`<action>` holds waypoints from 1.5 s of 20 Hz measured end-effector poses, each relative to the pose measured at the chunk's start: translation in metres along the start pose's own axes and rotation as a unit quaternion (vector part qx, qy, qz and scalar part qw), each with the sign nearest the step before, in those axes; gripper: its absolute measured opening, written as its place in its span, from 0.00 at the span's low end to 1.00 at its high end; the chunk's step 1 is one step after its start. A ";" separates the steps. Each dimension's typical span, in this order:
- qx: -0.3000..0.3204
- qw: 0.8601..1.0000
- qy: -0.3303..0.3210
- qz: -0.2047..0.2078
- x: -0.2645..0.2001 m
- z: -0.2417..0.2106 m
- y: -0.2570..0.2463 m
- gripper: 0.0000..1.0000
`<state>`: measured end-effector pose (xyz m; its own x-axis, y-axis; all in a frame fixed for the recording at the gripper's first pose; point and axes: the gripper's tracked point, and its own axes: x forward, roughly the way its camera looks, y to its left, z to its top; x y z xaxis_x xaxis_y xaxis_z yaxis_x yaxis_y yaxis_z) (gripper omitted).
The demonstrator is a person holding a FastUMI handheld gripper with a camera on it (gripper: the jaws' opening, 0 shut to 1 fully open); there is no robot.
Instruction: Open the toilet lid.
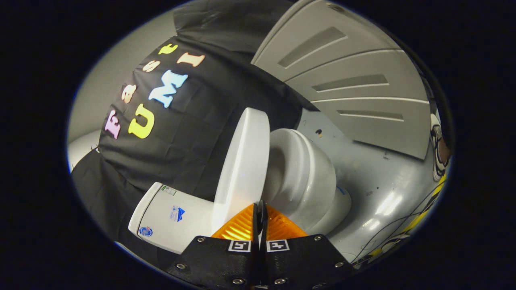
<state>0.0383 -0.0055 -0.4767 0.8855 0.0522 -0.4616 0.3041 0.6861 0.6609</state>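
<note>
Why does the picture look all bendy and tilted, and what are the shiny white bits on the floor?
In the gripper view, the fisheye lens bends straight things, so the door looks curved; the camera is tipped, so the toilet and its raised lid lean sideways. The white streaks are lamp glare on the glossy floor. The closed orange fingers are sharp, not blurred.

You look forward along the gripper (260, 209), camera rolled hard sideways, sitting close to the toilet (298, 177); the lid (242, 165) stands just ahead of the closed fingers (238, 227).
</note>
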 end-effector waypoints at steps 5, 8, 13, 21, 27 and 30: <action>-0.105 0.994 -0.006 0.014 -0.015 0.015 0.063 0.00; -0.182 0.983 -0.002 0.002 -0.018 0.015 0.089 0.00; -0.226 0.974 -0.004 -0.006 -0.024 0.017 0.115 0.00; -0.338 0.940 -0.018 -0.030 -0.026 0.010 0.148 0.00; -0.377 0.926 -0.021 -0.031 -0.027 0.003 0.181 0.00; -0.382 0.923 -0.023 -0.035 -0.028 0.000 0.195 0.00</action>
<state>0.0724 0.1270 -0.3349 0.8923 -0.0308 -0.4504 0.0403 0.9991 0.0114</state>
